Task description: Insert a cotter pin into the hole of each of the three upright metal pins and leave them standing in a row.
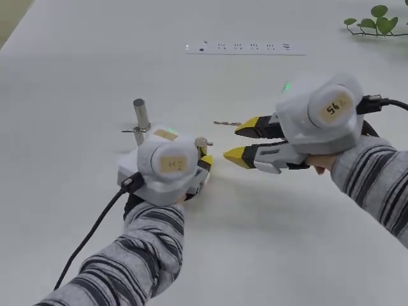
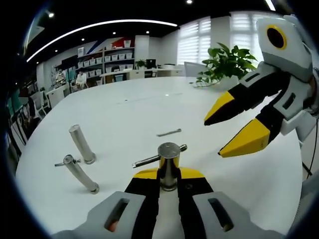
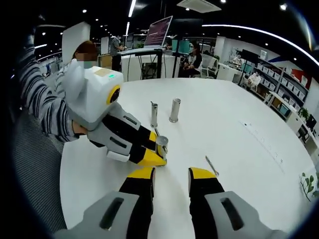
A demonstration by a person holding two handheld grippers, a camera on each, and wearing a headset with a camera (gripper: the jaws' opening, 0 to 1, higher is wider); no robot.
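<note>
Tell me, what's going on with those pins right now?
Left gripper shut on a metal pin, cotter pin through it. Right gripper open, empty. One bare pin standing; spare cotter pin loose on table. Nothing in the way.

Metal pin (image 2: pixel 169 158) in left hand-held gripper (image 2: pixel 169 175)

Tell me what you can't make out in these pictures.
1. Head view: the left gripper hides the shaft of the held pin; just its top shows.
2. Head view: that gripper also covers the base of the second pin.
3. Right gripper view: the far pin is too small to show its hole.
4. Left gripper view: the jaws hide the held pin's foot.
</note>
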